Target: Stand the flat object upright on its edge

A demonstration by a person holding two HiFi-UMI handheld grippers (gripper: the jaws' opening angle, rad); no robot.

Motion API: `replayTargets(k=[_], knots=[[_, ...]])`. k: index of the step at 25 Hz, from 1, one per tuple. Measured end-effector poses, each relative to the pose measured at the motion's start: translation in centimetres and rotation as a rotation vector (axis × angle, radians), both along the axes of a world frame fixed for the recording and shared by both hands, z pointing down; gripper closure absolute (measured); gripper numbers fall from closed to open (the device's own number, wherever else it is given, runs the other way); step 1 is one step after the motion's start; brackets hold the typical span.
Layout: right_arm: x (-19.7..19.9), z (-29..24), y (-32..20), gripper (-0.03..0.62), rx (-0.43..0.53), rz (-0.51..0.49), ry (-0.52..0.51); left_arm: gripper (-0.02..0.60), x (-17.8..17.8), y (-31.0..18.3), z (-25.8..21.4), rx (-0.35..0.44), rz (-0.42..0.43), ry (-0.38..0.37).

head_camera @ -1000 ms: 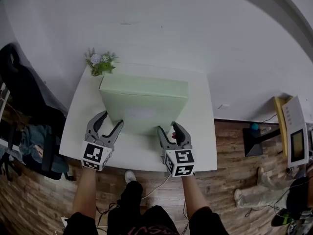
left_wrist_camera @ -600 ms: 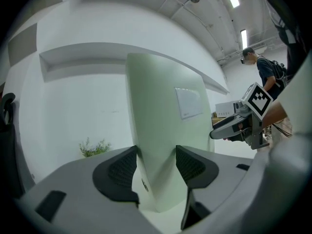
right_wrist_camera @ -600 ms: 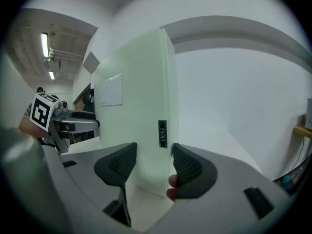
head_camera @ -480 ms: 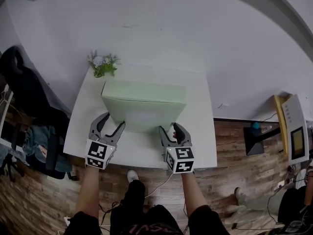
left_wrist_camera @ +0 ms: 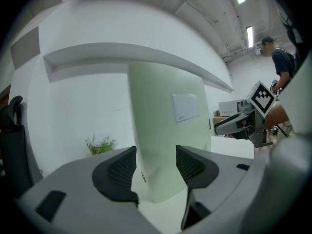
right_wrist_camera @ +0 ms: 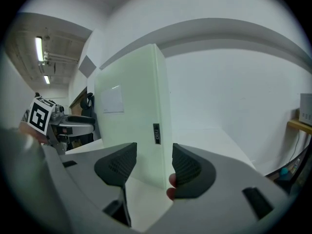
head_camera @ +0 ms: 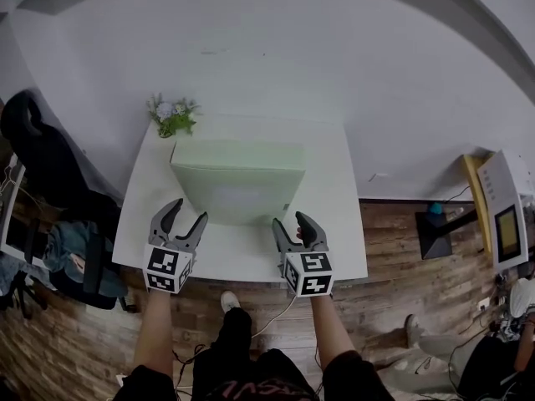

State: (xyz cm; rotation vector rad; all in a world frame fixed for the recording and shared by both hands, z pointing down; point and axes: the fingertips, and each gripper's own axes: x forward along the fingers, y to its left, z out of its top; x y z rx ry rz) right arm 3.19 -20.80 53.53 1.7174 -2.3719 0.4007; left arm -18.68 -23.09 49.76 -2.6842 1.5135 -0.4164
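Flanking the upright box (head_camera: 238, 182), left gripper (head_camera: 186, 216) and right gripper (head_camera: 292, 222) are hovering, jaws spread empty; best retreating without nudging it.

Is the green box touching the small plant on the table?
Apart. In the left gripper view, a white strip of background shows between the plant and the upright green box.

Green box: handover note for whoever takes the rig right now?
Left gripper: open, empty, jaws either side of the green box's left edge, not clamped.
Right gripper: open, empty, at the box's right edge.
Box: upright on its edge mid-table, label face toward the person, apparently standing free. Small plant behind it at the far left corner.
Done: box looks stood up.
Left: probably only check it stays balanced and pull both grippers clear.
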Motion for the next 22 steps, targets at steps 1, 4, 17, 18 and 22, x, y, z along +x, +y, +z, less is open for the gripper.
replayTargets(k=[1,4,17,18,22], knots=[[0.3,-0.2,0.5,0.356,-0.004,0.003,-0.004,0.319,0.2,0.5,-0.2,0.001,-0.001,0.002],[1.1,-1.3,1.4,0.369,-0.003,0.016,0.001,0.319,0.6,1.6,-0.8,-0.002,0.001,0.009],[3.1,-6.5,6.6,0.499,0.031,0.073,-0.039,0.385,2.2,6.3,-3.7,-0.059,-0.004,0.059],[3.1,-6.8,7.1,0.504,0.037,0.074,-0.035,0.404,2.1,6.8,-4.1,-0.053,-0.007,0.063],[3.6,-8.3,8.7,0.536,0.068,0.083,-0.055,0.456,1.7,8.8,-6.3,-0.025,-0.043,0.121]])
